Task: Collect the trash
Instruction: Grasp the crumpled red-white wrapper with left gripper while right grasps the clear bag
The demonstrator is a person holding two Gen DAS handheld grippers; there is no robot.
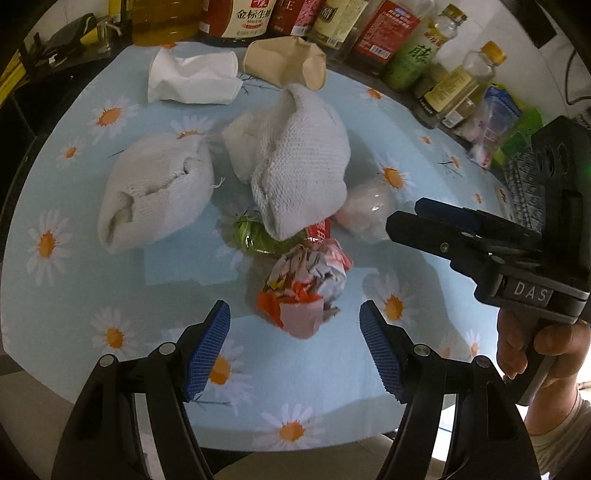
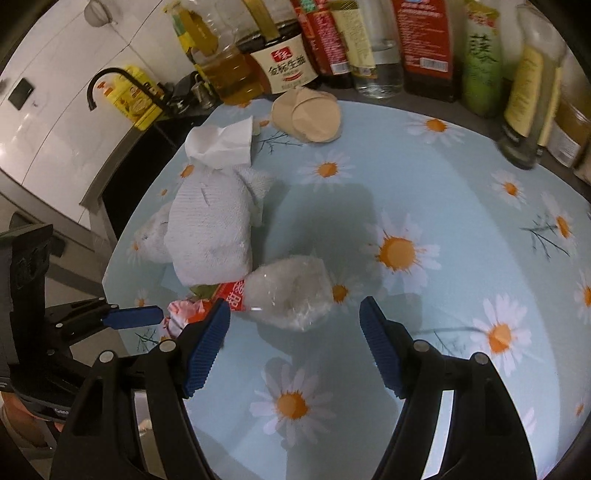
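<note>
Trash lies on a light-blue daisy-print table [image 1: 74,295]. A crumpled red-and-white wrapper [image 1: 306,284] sits just ahead of my open, empty left gripper [image 1: 295,343]. Behind it are a green wrapper [image 1: 255,236], two grey-white knitted cloths [image 1: 155,192] [image 1: 303,158], a clear plastic bag [image 1: 369,206], a white tissue [image 1: 192,75] and a brown paper cup [image 1: 288,61]. My right gripper [image 2: 295,339] is open and empty, with the clear plastic bag [image 2: 291,295] just ahead of its fingertips. It appears from the side in the left wrist view [image 1: 413,218].
Sauce and oil bottles [image 1: 240,18] line the table's far edge, also in the right wrist view [image 2: 284,66]. A black tap [image 2: 110,79] and sink area lie left of the table. The table's near edge [image 1: 288,448] is close below my left gripper.
</note>
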